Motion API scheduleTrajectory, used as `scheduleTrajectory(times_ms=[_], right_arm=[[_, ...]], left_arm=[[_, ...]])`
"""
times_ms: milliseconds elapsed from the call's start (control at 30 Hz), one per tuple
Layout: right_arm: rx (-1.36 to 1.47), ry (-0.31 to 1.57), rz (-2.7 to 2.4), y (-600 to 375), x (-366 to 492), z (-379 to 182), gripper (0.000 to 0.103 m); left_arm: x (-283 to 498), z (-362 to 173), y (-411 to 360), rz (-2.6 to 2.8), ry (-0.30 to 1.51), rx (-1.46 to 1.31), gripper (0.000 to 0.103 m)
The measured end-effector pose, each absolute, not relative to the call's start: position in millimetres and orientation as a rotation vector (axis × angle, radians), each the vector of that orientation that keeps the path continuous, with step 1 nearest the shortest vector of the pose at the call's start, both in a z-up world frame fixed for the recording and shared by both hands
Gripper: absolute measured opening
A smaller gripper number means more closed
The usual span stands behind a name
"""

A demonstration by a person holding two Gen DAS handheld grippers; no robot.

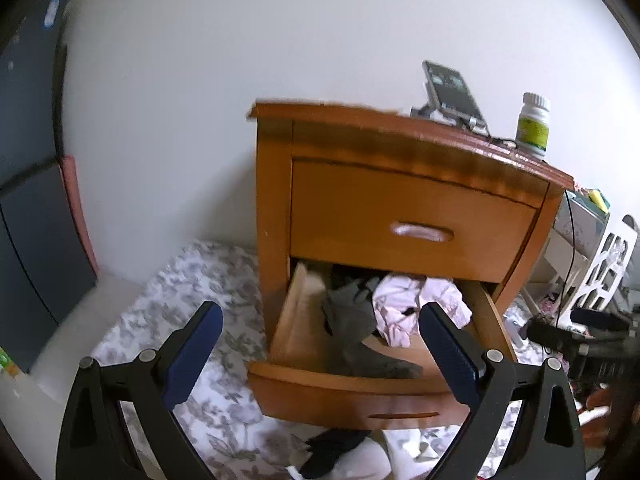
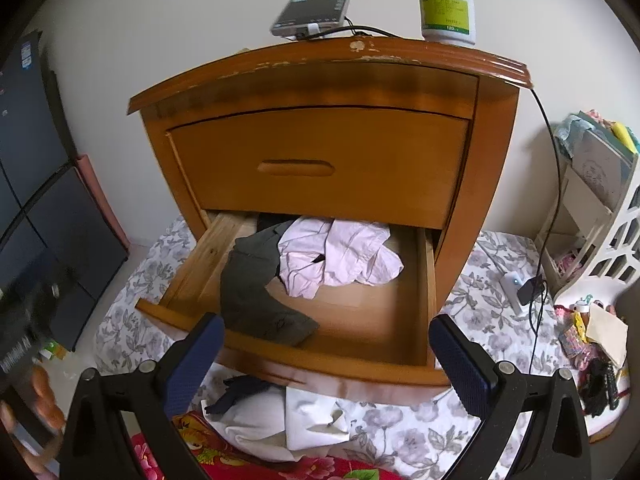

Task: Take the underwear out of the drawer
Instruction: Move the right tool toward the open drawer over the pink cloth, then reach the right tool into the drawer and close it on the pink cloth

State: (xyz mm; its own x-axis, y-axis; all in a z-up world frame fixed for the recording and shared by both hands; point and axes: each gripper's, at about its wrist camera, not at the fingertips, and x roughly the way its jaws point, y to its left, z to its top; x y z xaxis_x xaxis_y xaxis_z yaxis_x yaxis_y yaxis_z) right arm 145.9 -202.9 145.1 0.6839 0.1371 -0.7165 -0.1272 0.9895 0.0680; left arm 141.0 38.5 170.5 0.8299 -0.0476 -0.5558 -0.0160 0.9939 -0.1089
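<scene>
1. Left wrist view: nearest the lens is the left hand-held gripper [image 1: 320, 340], its two black arms with blue padded fingers [image 1: 192, 356] spread wide, holding nothing and touching nothing. It hangs in front of and above the pulled-out lower wooden drawer [image 1: 344, 394] of the orange-brown wooden nightstand [image 1: 400, 148].
2. Inside that drawer lie a crumpled pale pink cloth garment [image 1: 404, 304] towards the back right and a flat dark grey-green cloth garment [image 1: 360, 332] to its left. Which counts as the underwear I cannot tell for certain. On the floral sheet below the drawer front lies a dark cloth piece [image 1: 332, 452].
3. Right wrist view: closest again is a gripper, the right hand-held gripper [image 2: 326, 354], likewise spread wide and empty, poised just short of the drawer's front edge [image 2: 340, 360].
4. The pink garment [image 2: 340, 256] and grey-green garment [image 2: 256, 292] rest on the drawer floor, overlapping at the back. A white pill bottle with a green label [image 2: 446, 4] and a propped phone [image 2: 314, 6] stand on top.
5. Progress, as I judge it: the drawer is open, so access is done; gripping and lifting a garment out remain.
</scene>
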Motion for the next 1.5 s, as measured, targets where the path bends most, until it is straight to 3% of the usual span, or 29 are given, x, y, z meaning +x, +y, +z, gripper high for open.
scheduleTrajectory(times_ms=[467, 1500], right_arm=[[-0.026, 0.938, 0.142, -189, 219, 127, 0.103], [-0.284, 1.068, 0.093, -161, 302, 64, 0.102]], left_arm=[[162, 122, 66, -0.024, 0.584, -0.272, 0.103], [195, 84, 68, -0.036, 0.661, -0.243, 0.103]])
